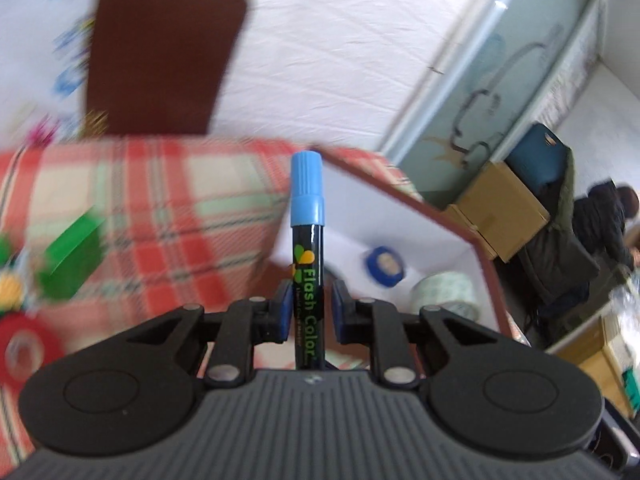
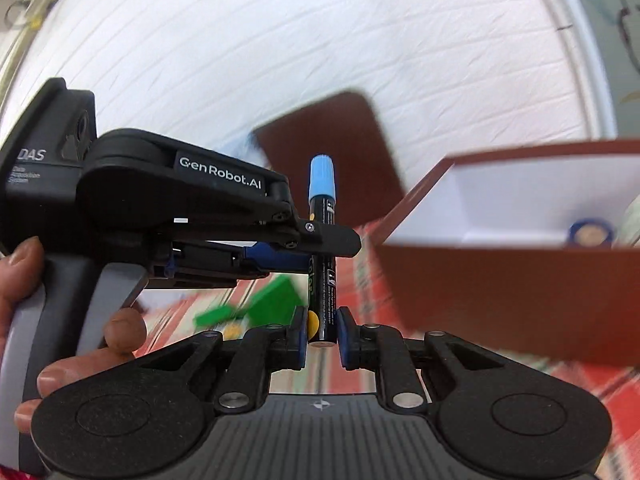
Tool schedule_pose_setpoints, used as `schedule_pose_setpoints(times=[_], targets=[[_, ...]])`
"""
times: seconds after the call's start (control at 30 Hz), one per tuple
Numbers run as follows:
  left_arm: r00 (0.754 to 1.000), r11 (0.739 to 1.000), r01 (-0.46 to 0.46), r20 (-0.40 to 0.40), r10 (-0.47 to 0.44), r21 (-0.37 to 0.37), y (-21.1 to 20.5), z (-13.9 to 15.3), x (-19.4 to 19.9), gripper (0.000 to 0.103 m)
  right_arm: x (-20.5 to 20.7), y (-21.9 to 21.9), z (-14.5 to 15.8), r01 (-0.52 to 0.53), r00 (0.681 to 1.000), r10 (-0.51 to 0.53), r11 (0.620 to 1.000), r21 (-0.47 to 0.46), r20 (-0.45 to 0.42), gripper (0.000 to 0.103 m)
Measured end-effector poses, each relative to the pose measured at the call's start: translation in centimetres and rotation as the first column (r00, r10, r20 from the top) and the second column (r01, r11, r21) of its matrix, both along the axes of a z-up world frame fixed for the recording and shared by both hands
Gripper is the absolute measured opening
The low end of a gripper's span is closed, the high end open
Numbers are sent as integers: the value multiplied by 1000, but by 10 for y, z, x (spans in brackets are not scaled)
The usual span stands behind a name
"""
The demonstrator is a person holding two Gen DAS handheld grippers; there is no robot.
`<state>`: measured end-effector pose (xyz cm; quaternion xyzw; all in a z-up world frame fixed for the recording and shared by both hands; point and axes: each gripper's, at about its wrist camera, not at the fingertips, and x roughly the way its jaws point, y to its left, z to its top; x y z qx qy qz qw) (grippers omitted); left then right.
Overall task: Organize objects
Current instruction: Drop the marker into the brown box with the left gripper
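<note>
We are passing the blue-capped marker (image 2: 322,248) between the left gripper (image 2: 316,246), clamped mid-barrel, and the right gripper (image 2: 322,334), whose fingers (image 2: 298,336) are nearly touching its base, so we are squeezing firmly before releasing toward the box (image 2: 500,280).

A red plaid tablecloth (image 1: 160,208) carries a brown box (image 2: 500,288), green blocks (image 1: 72,260) and red tape (image 1: 24,352).

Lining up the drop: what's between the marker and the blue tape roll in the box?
In the right wrist view, the brown wall of the box stands between the marker and the blue tape roll.
</note>
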<state>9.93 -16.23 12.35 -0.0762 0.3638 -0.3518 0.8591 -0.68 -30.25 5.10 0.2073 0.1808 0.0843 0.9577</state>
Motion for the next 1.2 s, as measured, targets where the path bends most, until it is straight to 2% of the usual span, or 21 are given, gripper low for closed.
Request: schedule_pose_setpoints(times=[0.13,0.33,0.37,0.4,0.47,0.5,0.63,0.83,1.0,1.1,1.2], targets=[[998,998,62,32,-63,29,-44,7,11,22,7,-33,11,87,996,-88,996,21,26,15],[993,990,96,52,-102,100,-92,-1,30,22,26,-69,9,180,983,-181,983,36,19,17],[993,988,89,63,-98,123,-98,-3,32,23,31,-74,5,185,983,-185,982,35,13,24],[993,985,80,76,-92,150,-103,-5,32,25,36,-77,2,196,981,-196,980,29,6,26],[993,978,64,90,-83,197,-108,-11,34,26,45,-80,-4,230,973,-230,973,-3,-4,48],[993,977,57,86,-77,206,-107,-14,35,26,45,-80,-6,245,969,-245,969,-26,2,48],[994,980,53,84,-70,194,-92,-15,30,32,32,-70,-8,257,966,-254,964,-64,51,48],[990,984,38,129,-61,174,-63,-13,3,33,8,-39,-7,259,962,-239,951,-169,131,48],[988,990,-16,155,-6,140,-22,-16,-18,38,-9,-7,-10,232,967,-191,934,-272,166,56],[991,991,-59,127,43,124,10,-24,-21,38,-14,11,-17,178,980,-142,937,-301,139,56],[990,984,-121,83,111,129,47,-41,-23,38,-11,28,-26,94,995,-75,945,-314,71,56]])
